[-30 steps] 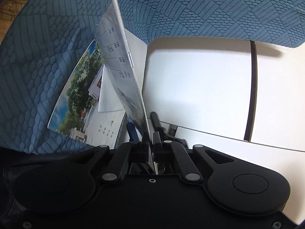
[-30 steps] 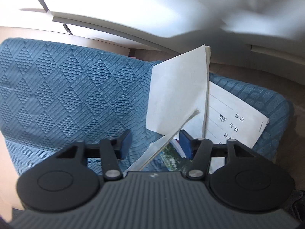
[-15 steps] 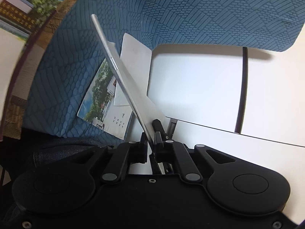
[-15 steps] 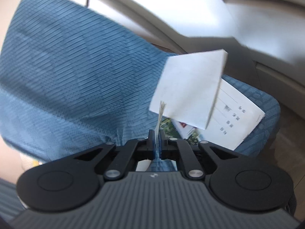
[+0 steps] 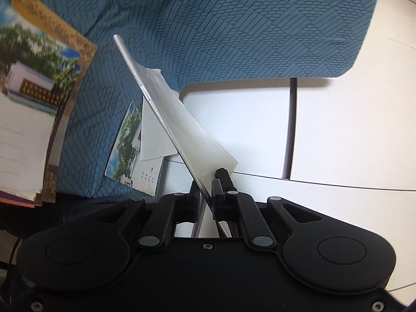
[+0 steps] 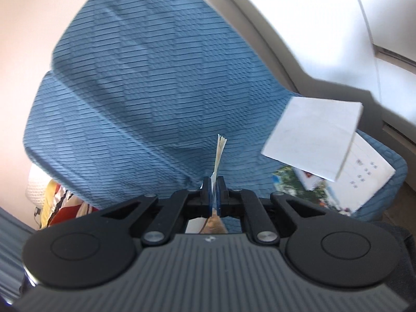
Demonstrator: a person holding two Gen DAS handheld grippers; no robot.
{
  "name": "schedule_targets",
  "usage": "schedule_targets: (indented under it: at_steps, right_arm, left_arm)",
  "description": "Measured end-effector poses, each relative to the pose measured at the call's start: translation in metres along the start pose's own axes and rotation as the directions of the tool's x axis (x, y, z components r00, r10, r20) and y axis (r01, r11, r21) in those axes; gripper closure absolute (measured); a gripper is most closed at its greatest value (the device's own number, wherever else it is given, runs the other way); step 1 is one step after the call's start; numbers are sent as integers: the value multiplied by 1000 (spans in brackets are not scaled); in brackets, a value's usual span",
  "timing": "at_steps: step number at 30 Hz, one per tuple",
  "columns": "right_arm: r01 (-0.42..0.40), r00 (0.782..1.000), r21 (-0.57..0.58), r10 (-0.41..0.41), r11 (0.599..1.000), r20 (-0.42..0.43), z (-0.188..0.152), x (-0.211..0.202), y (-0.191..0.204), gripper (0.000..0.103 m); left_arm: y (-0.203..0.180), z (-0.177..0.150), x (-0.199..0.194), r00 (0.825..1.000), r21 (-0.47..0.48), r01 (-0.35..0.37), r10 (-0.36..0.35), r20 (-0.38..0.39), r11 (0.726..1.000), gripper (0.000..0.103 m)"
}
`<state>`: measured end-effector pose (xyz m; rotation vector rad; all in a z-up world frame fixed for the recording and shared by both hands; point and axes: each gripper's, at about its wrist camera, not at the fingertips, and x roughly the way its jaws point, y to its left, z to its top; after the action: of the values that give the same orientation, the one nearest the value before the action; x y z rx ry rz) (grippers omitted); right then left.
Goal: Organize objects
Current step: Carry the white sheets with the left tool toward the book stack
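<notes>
**A:** What surface am I over?

**B:** From my left wrist view, a blue quilted cover fills the top of the frame, with white panels at right split by a dark gap. In the right wrist view the same blue cover takes up the centre, with white furniture at upper right and a pale wall at upper left. Something striped in red and yellow shows at lower left, too blurred for me to name.

**A:** And your tools?

**B:** My left gripper is pressed together on a thin white booklet, pinching its lower corner; the booklet rises edge-on toward the upper left, clear of the cover. My right gripper is clamped on a second booklet, seen edge-on with its pages fanning slightly just above the pads. Its jaws have just been closing, with that booklet between them.

**A:** Where is the rest?

**B:** A photo-cover booklet lies flat on the blue cover, centre-left in my left view, with a white sheet overlapping it. At the left edge a picture cover looms close and blurred. In my right view the left-held booklet hangs at right, above the flat photo-cover one.
</notes>
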<state>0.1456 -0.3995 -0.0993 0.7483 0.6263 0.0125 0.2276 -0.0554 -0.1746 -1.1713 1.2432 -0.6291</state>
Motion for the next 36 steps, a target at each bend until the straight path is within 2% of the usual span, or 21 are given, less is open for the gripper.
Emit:
schedule_targets:
  at_steps: [7,12,19,25,30,36]
  right_arm:
    - [-37,999,-44,38,998,2,-10,3,43,97]
    - [-59,998,-79,59,995,-5,-21,10,64,97]
    - [-53,998,-148,47,988,-43,-59,36,79,97]
    - [-39,996,-178,24,983,-85,-96,59,80,97]
    - [-14,994,-226,-11,974,-109,-120,67,81,97]
    - [23,985,-281,-71,959,-159,-142,75,77,96]
  left_arm:
    - [-11,18,-44,998,31,37,-39,49,999,95]
    - [-4,25,-65,996,44,38,-42,75,998,94]
    - [20,42,-91,992,99,-35,22,127,994,94]
    - [47,57,-103,989,145,-70,50,140,987,93]
    - [75,60,-104,981,124,-124,103,167,984,94]
    - [101,57,-101,971,136,-195,171,165,971,93]
